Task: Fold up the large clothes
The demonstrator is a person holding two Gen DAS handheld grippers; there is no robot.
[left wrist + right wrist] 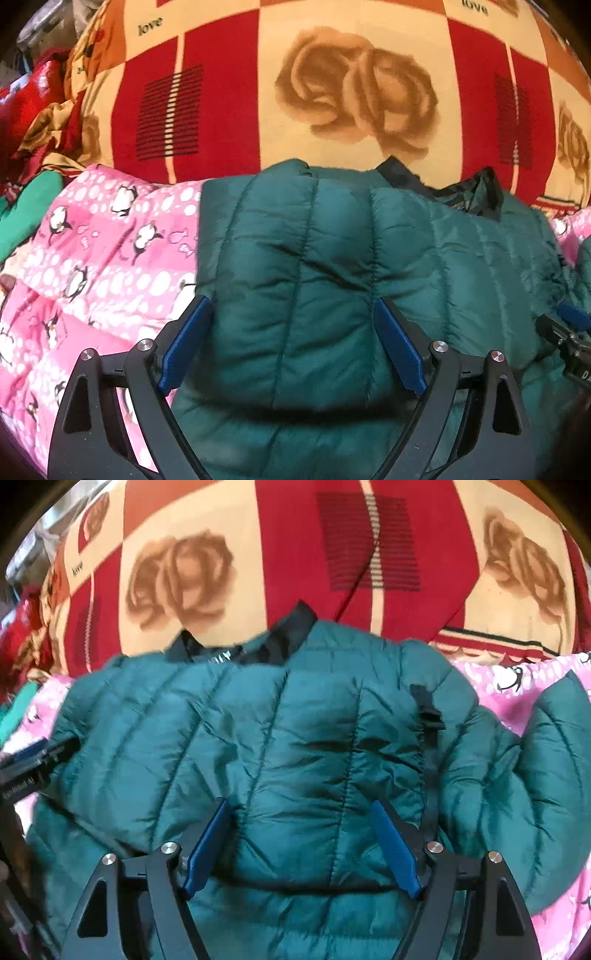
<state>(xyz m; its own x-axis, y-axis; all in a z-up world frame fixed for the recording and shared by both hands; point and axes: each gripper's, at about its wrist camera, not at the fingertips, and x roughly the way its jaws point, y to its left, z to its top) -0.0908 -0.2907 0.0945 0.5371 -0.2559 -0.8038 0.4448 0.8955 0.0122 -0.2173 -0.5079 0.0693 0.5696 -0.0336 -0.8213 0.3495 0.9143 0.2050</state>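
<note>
A dark green quilted puffer jacket (pixel 332 258) lies on the bed with its black collar (pixel 291 635) at the far side. In the left wrist view my left gripper (pixel 291 302) hangs open over the jacket's left part; its blue pads (pixel 184 343) stand wide apart with the puffy fabric below and between them. My right gripper (pixel 300 803) is open too, low over the jacket (pixel 295 738) near a black zipper strip (pixel 428 716). A sleeve (pixel 546 775) bulges out to the right. Each gripper shows at the edge of the other's view.
A pink penguin-print quilt (pixel 92 258) lies under the jacket. Beyond it spreads a red and cream blanket with rose prints (pixel 354 88). A green cloth (pixel 29 214) and a heap of red fabric (pixel 26 96) sit at the far left.
</note>
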